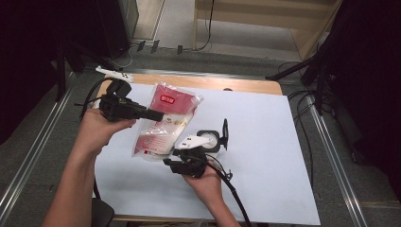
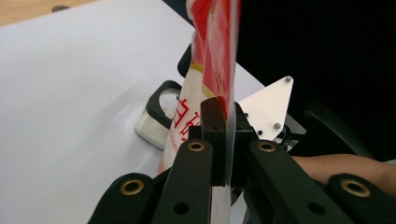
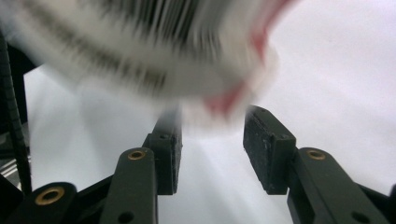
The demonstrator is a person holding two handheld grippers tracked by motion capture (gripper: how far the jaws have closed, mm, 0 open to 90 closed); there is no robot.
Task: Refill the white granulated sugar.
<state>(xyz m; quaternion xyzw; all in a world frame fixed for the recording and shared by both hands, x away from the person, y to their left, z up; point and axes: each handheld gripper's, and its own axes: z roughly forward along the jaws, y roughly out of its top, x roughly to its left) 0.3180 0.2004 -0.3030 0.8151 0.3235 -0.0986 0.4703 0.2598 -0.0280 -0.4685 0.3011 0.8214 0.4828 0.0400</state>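
A red and white plastic pouch (image 1: 163, 118) hangs tilted above the white sheet, and my left gripper (image 1: 157, 115) is shut on its left edge. In the left gripper view the jaws (image 2: 224, 114) pinch the pouch (image 2: 210, 46) edge-on. My right gripper (image 1: 171, 157) is just under the pouch's lower end, and its jaws are open. The right gripper view shows the pouch's bottom (image 3: 140, 46), blurred, right above the open right gripper (image 3: 215, 135), apparently not touching the pads. A small glass jar (image 1: 210, 140) with white contents stands by the right hand, its black lid (image 1: 225, 134) flipped up.
A large white sheet (image 1: 265, 151) covers the wooden table (image 1: 213, 84). A small white object (image 1: 113, 73) lies at the table's back left corner. The jar (image 2: 156, 114) sits just beyond the pouch in the left gripper view. Cables trail along the floor at the right.
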